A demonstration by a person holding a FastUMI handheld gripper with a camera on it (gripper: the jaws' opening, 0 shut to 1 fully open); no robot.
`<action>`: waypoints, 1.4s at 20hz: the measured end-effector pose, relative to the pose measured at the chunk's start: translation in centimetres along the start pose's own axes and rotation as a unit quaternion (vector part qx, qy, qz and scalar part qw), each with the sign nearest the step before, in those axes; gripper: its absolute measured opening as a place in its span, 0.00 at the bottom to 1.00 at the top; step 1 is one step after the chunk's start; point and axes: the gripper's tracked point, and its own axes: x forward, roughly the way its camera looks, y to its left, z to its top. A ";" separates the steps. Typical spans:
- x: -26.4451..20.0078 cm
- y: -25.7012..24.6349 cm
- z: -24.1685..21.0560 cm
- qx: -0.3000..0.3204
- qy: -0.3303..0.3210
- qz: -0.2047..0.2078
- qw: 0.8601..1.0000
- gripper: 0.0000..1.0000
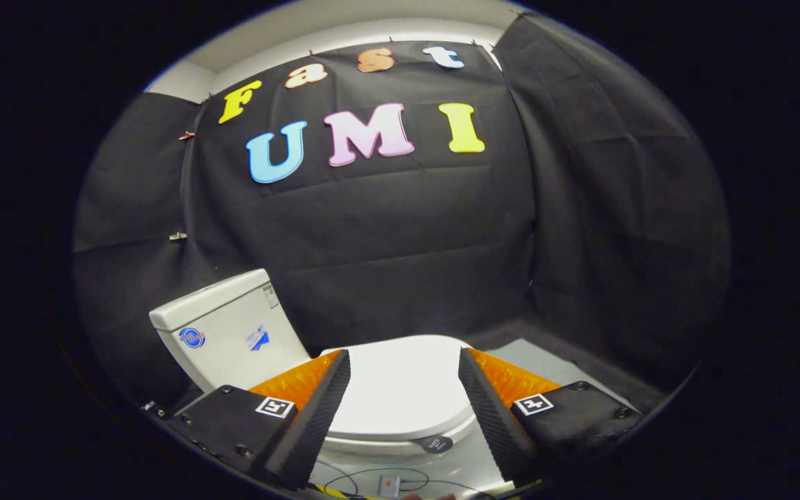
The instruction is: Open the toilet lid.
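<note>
— Between the two black ribbed fingers [317, 410], what do you see?

— Nothing gripped. The hand-held gripper [405, 410] is spread wide, its orange-backed fingers well apart and touching nothing. Through the gap shows the toilet lid [400, 389], white, smooth and rounded, lying flat and closed on the bowl, just ahead of and below the fingertips.

— Start from the left, then.

— Left of the fingers stands the toilet tank [230, 333], a white glossy box with a flat cover and small stickers on its front. Next comes the lid, with a small dark tab [437, 443] at its near edge. Below that, a small grey box with thin cables [387, 484] lies on the pale floor [546, 364]. Right of the lid, the floor meets the black cloth wall [615, 243].
</note>
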 end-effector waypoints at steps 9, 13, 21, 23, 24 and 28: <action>1.2 -3.0 -9.2 0.165 0.127 0.009 0.978 0.99; 1.9 -5.4 -12.5 0.242 0.165 -0.002 0.956 0.99; 3.8 -7.6 -17.2 0.363 0.235 0.019 0.901 0.99; 4.3 -7.8 -18.0 0.372 0.248 0.026 0.894 0.99; 4.6 -7.9 -18.4 0.376 0.253 0.029 0.891 0.99; 5.9 -8.5 -19.9 0.392 0.274 0.028 0.878 0.99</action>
